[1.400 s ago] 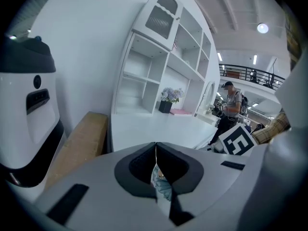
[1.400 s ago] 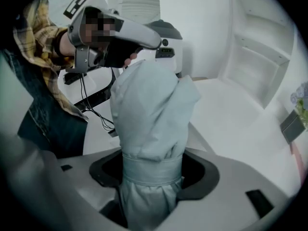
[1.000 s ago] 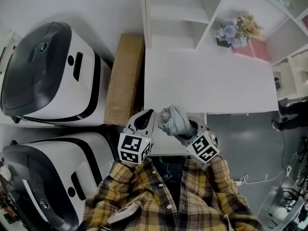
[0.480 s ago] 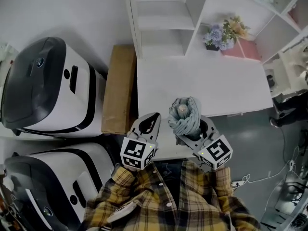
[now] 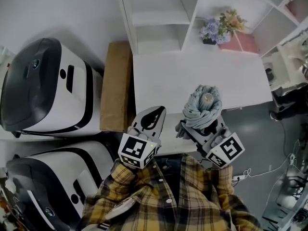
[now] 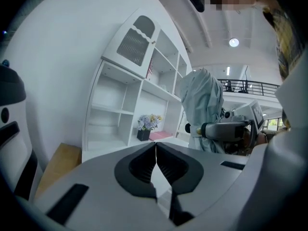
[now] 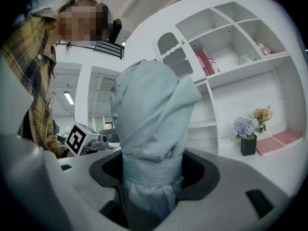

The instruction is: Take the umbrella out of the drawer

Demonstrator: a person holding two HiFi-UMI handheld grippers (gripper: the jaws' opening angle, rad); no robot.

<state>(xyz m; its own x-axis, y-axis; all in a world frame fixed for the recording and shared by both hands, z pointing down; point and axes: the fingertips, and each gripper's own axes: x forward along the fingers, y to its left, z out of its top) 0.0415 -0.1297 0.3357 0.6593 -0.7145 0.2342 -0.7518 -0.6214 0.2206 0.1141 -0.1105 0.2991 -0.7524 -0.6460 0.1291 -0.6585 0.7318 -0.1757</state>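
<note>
The white counter (image 5: 202,81) occupies the centre of the head view. At its far side stands a white shelving unit (image 5: 159,13) with open compartments. One upper door has an arched mesh panel (image 6: 132,35). A dark vase of purple and yellow flowers (image 5: 217,27) stands at the counter's far right, just beside a flat pink item (image 5: 243,42). A brown cardboard box (image 5: 115,85) lies left of the counter. Further left are two white-and-black machines, far (image 5: 43,81) and near (image 5: 48,177). The floor (image 5: 250,124) on the right is grey. A round ceiling lamp (image 6: 234,42) is lit above a railed balcony (image 6: 255,85).

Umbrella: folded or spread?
Folded: the umbrella is a bunched bundle with a strap wrapped round it, clamped between the jaws of the right gripper.
</note>
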